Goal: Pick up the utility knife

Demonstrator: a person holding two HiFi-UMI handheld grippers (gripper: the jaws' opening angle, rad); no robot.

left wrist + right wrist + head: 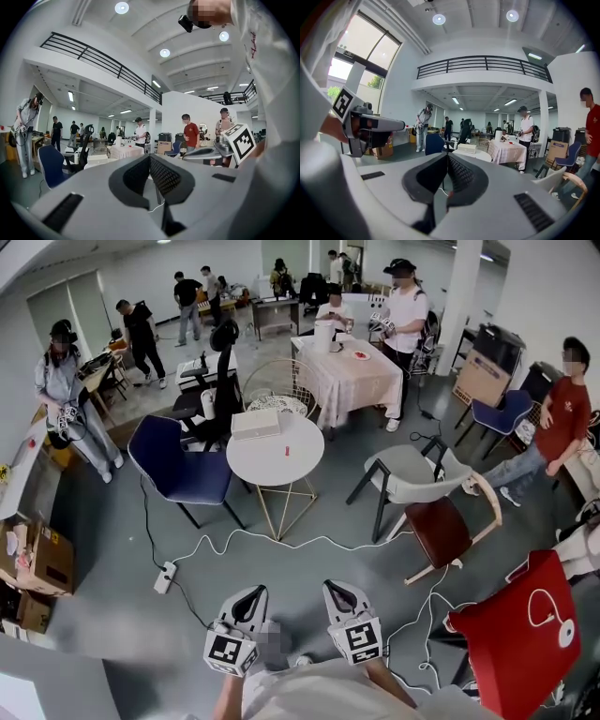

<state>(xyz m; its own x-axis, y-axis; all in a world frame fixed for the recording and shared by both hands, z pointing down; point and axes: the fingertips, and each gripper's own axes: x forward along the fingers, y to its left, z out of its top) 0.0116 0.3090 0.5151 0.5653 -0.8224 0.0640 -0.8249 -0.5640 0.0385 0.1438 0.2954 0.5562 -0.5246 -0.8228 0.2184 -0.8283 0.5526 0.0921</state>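
We are seeing a dark blue padded chair (178, 465) at left, with a white power strip (165, 576) lying on the grey floor below it. We are holding the left tongs (253, 594) low in the head view, pinched together tip to tip on nothing. Ahead, well apart from both tongs, a round white surface on a thin wire base (272, 470) is carrying a flat white rectangular box (255, 423). The small red utility knife (286, 452) is lying near its middle, apart from the box. The right tongs (337, 591) are sitting just beside the left, also closed tight and empty. Further right a grey shell chair (412, 474) and a brown wooden-framed chair (441, 531) are standing, and a red panel (497, 643) is filling the corner.
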